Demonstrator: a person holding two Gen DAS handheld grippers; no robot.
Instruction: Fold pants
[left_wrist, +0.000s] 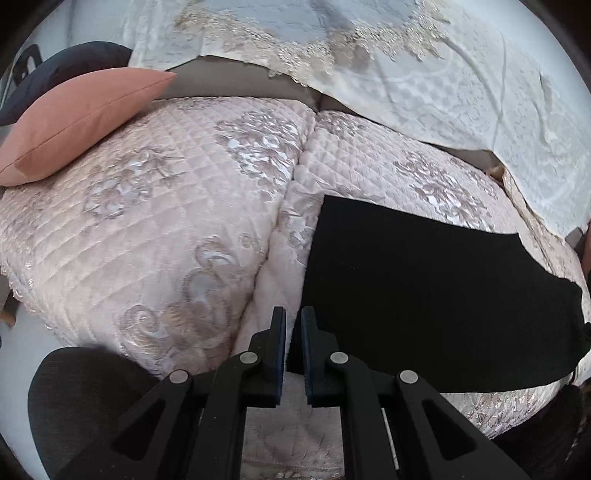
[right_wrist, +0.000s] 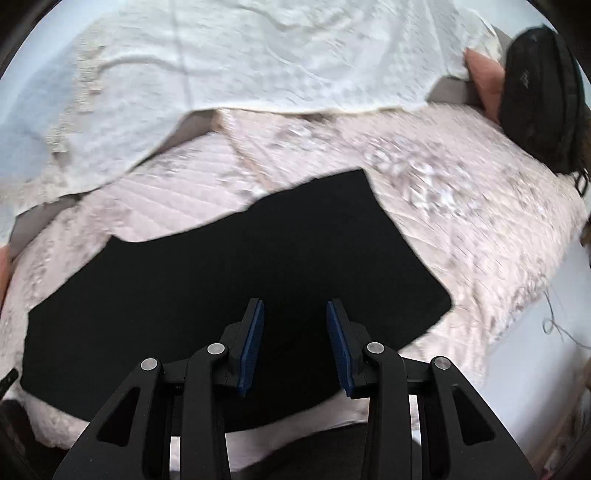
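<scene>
The black pants (left_wrist: 424, 295) lie flat, folded into a broad band, on the pink quilted sofa cover (left_wrist: 166, 206). In the left wrist view my left gripper (left_wrist: 293, 314) hovers just left of the pants' left edge, over the seam between two seat cushions. Its jaws are nearly together with only a thin gap and nothing in it. In the right wrist view the pants (right_wrist: 221, 266) fill the middle. My right gripper (right_wrist: 295, 304) hangs above their near half, open, with nothing between its blue pads (right_wrist: 255, 343).
A white lace throw (left_wrist: 461, 92) drapes the sofa back behind the pants. A salmon cushion (left_wrist: 81, 118) rests on the left seat with a dark cushion (left_wrist: 74, 59) behind it. A black bag (right_wrist: 535, 92) sits at the sofa's far right end. A dark shape (left_wrist: 85, 398) lies near my left gripper.
</scene>
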